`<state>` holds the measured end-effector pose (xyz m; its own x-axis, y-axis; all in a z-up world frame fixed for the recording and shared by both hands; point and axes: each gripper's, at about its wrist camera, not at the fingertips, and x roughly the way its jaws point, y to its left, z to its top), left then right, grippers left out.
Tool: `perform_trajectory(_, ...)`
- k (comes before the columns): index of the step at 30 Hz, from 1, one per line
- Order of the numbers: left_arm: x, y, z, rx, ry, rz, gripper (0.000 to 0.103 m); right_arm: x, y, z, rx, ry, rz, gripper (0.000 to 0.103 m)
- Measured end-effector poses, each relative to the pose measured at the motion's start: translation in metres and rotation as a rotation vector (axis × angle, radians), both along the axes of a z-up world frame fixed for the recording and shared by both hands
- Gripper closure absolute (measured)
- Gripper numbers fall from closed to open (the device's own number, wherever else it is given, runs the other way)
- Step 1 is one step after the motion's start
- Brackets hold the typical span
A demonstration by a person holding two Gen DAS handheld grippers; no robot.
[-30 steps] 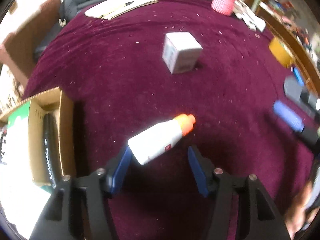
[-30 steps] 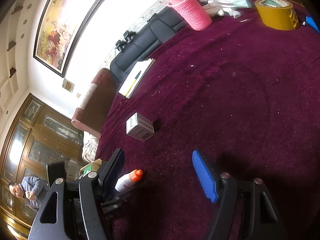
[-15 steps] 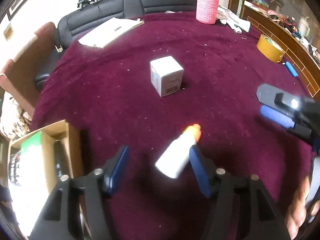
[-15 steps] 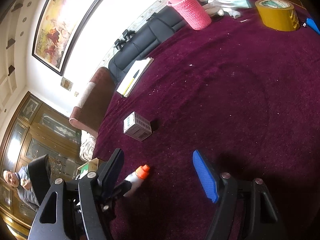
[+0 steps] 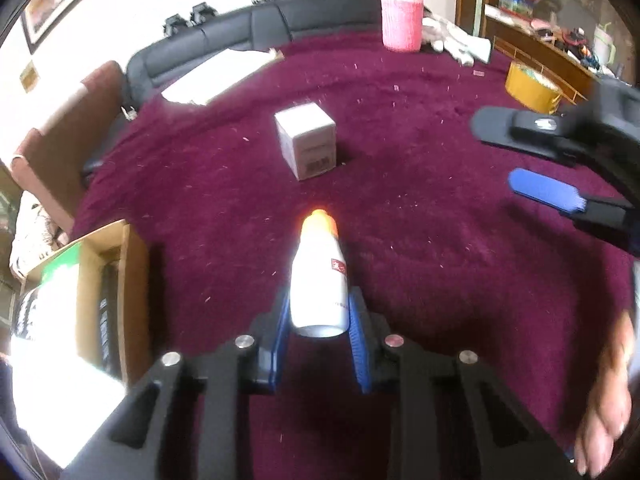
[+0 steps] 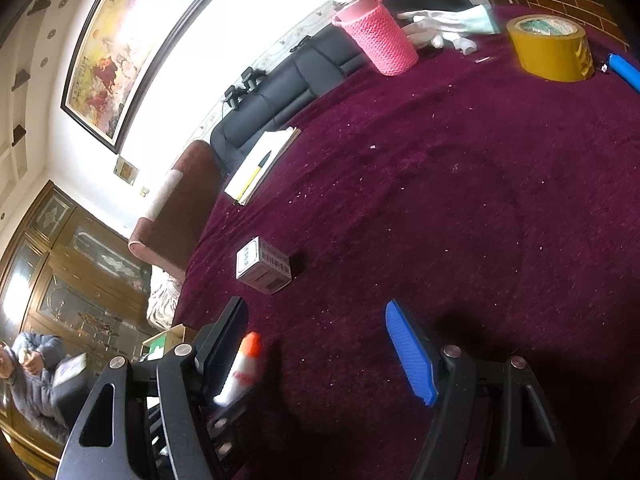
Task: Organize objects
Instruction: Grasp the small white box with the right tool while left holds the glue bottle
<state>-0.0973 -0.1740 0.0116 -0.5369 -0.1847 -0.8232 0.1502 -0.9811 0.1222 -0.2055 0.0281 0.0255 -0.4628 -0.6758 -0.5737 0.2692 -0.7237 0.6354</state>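
The white bottle with the orange cap (image 5: pixel 319 276) sits clenched between the blue pads of the left tongs (image 5: pixel 319 312), gripped low on its body near the base so the capped end points forward and away from the camera. It appears lifted clear of the maroon surface (image 5: pixel 440 240), though the wrist view alone does not settle that. Holding it by the wide lower part gives the pads a flat, firm purchase and leaves the cap end free to lead into a container, which fits a judgement that it is bound for the open cardboard box (image 5: pixel 120 280) just to the left, where a green-edged item and something dark already lie. The right tongs (image 6: pixel 316 352) stand released, jaws wide apart and holding nothing, waiting over the surface. The left wrist view shows the grip itself, the box's interior, and the small white carton (image 5: pixel 306 144) standing ahead of the bottle. The right wrist view shows what that one cannot: the bottle from the side beside the left tongs' finger, the barcode face of the carton, the roll of yellow tape (image 6: pixel 550 46), the pink knitted holder (image 6: pixel 376 40), and a notepad with a pen (image 6: pixel 262 164) at the far edge.
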Motion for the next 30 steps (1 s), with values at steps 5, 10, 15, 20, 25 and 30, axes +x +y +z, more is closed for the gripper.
perform_trajectory(5, 0.044, 0.011, 0.021, -0.066, 0.137, 0.034, 0.077, 0.003, -0.008, 0.001, 0.054, 0.037, 0.012, 0.026)
perform_trajectory(10, 0.080, 0.009, 0.026, -0.037, 0.240, 0.089, 0.077, 0.005, -0.033, 0.002, 0.108, 0.028, 0.097, 0.026)
perform_trajectory(15, 0.096, 0.005, 0.021, 0.018, 0.285, 0.102, 0.077, 0.006, -0.077, 0.024, 0.231, 0.114, 0.199, 0.023)
perform_trajectory(20, 0.101, 0.002, 0.020, 0.049, 0.294, 0.087, 0.077, -0.007, -0.122, 0.028, 0.364, 0.188, 0.245, 0.022)
perform_trajectory(25, 0.103, -0.002, 0.019, 0.059, 0.295, 0.088, 0.077, -0.014, -0.160, 0.007, 0.475, 0.229, 0.291, 0.031)
perform_trajectory(30, 0.102, -0.001, 0.016, 0.059, 0.284, 0.089, 0.077, -0.026, -0.167, -0.010, 0.545, 0.214, 0.260, 0.095)
